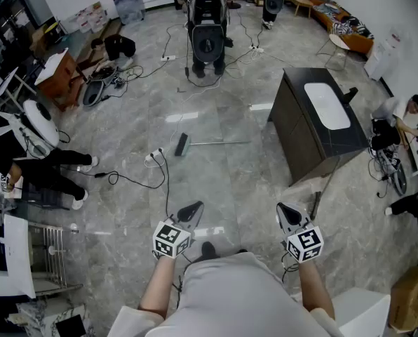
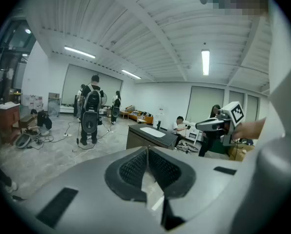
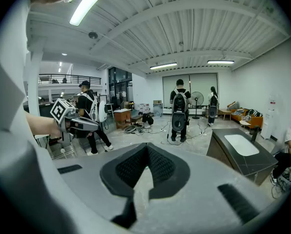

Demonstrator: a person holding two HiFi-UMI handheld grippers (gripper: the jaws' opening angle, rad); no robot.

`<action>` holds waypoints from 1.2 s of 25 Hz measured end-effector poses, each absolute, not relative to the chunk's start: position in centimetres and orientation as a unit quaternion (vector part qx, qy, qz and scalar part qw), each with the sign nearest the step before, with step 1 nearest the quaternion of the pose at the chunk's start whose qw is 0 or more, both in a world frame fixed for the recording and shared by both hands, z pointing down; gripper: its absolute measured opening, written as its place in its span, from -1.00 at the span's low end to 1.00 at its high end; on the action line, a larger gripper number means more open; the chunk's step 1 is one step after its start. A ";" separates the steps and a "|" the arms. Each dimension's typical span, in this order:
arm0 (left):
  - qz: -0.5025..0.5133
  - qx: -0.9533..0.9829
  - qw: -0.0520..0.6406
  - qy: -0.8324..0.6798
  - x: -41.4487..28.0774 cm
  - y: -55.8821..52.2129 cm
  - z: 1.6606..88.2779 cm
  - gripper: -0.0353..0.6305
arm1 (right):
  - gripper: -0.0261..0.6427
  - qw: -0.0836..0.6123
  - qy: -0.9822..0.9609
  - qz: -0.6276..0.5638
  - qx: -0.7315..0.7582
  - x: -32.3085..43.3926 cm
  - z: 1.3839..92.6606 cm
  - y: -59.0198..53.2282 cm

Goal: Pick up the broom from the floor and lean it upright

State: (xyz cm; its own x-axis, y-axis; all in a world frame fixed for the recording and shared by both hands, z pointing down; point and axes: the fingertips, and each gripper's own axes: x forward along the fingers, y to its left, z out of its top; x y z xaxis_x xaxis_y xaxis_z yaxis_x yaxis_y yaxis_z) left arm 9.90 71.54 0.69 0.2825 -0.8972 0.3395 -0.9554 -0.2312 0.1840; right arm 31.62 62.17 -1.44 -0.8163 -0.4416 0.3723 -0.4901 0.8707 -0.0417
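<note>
The broom (image 1: 195, 144) lies flat on the grey tiled floor ahead of me in the head view, its dark head to the left and its thin handle running right. Both grippers hover low in front of my body, well short of it. My left gripper (image 1: 194, 207) is shut with nothing between its pads (image 2: 135, 167). My right gripper (image 1: 283, 209) is also shut and empty, its ribbed pads (image 3: 160, 165) meeting at the tip. Each gripper shows in the other's view: the right gripper (image 2: 210, 125) and the left gripper (image 3: 85, 125). Neither gripper view shows the broom.
A dark cabinet with a white sink top (image 1: 321, 118) stands to the right of the broom. A white power strip and black cable (image 1: 153, 157) lie just left of the broom head. A person with a backpack (image 1: 207, 27) stands beyond; another person (image 1: 27, 153) sits at left beside a metal rack (image 1: 51, 248).
</note>
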 end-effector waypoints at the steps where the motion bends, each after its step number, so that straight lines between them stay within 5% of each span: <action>1: 0.081 0.780 0.179 -0.594 9.9 71.6 0.6 -0.86 | -0.93 0.178 -0.951 0.067 0.244 31.6 -1.6 62.2; 30: 0.087 0.810 0.200 -0.544 4.1 74.8 3.5 -0.86 | -0.92 0.203 -0.929 0.094 0.295 25.3 0.9 67.7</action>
State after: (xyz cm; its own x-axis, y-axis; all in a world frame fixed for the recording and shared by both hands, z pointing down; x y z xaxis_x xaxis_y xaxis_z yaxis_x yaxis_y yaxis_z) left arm 4.11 74.83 3.49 0.3935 -0.8469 0.3577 -0.9162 -0.3289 0.2292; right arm 25.28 67.72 0.91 -0.7432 -0.5100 0.4332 -0.5864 0.8082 -0.0547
